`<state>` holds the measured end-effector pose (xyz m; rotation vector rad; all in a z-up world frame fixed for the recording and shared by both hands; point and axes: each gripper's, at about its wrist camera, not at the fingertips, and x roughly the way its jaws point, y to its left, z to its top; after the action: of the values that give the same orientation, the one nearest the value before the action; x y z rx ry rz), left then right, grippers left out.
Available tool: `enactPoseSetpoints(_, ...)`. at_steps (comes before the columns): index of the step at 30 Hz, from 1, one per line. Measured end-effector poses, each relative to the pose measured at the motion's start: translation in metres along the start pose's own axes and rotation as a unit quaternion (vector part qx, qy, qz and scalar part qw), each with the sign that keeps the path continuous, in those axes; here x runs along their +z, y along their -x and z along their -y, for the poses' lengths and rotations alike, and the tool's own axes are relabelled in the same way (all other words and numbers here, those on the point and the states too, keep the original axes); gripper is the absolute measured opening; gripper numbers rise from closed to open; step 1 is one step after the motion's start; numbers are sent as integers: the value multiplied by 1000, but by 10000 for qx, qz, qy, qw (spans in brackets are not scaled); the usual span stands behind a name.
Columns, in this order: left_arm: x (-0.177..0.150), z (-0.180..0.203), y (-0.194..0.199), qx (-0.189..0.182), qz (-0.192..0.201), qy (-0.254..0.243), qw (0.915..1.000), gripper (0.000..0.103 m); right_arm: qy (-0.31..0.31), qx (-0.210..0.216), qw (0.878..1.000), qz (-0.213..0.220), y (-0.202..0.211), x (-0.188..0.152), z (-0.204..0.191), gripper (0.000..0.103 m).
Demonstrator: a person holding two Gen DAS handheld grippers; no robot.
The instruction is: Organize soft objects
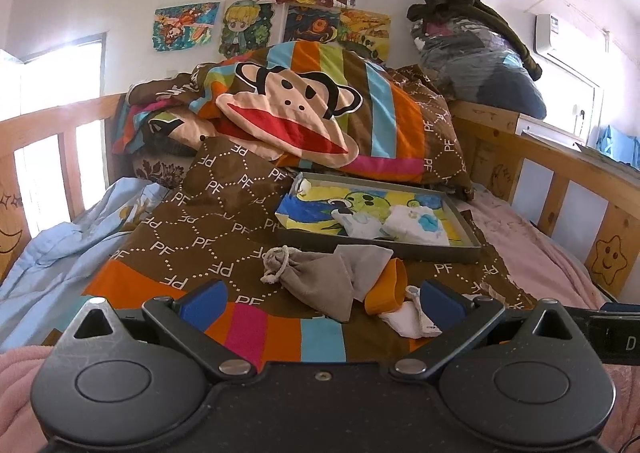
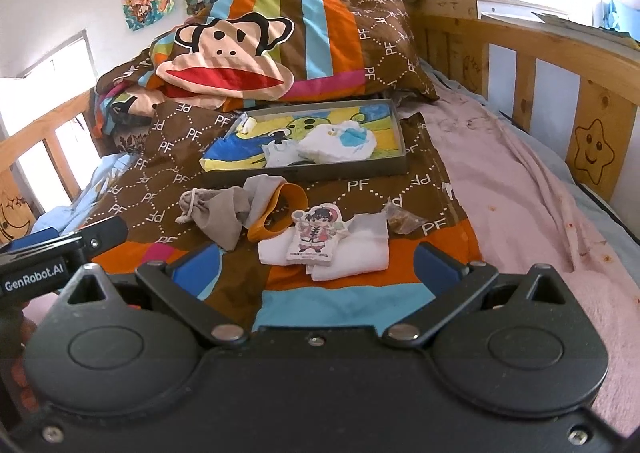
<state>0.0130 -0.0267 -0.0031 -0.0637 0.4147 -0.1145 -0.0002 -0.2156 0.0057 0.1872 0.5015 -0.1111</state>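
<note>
Both grippers, left (image 1: 320, 303) and right (image 2: 318, 265), gape wide, holding nothing. I'd pinch the grey pouch (image 1: 316, 279), frame centre, mid-body, then lift to the tray (image 1: 460, 249).

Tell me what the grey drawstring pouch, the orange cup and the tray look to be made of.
Grey drawstring pouch: soft matte woven cloth, by its slack folds and its knotted cotton-like cord.
Orange cup: likely smooth plastic or silicone; it has an even colour and a slight sheen, and lies on its side.
Tray: thin, stiff grey walls with a dull finish, perhaps cardboard or metal; unclear which.
</note>
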Motion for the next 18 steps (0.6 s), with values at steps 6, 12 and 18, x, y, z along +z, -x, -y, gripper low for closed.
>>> enactPoseSetpoints(6,-1,-1,0,-2,-19,-6,10000,102,-19,-7,10000,-17,0,0,0,103)
enactPoseSetpoints(12,-1,0,-1,1,-11,-22,10000,102,40,-30,10000,-27,1,0,-3,103)
enactPoseSetpoints(18,-2,0,0,-10,-14,-31,10000,102,87,-15,9999,-51,0,1,-2,103)
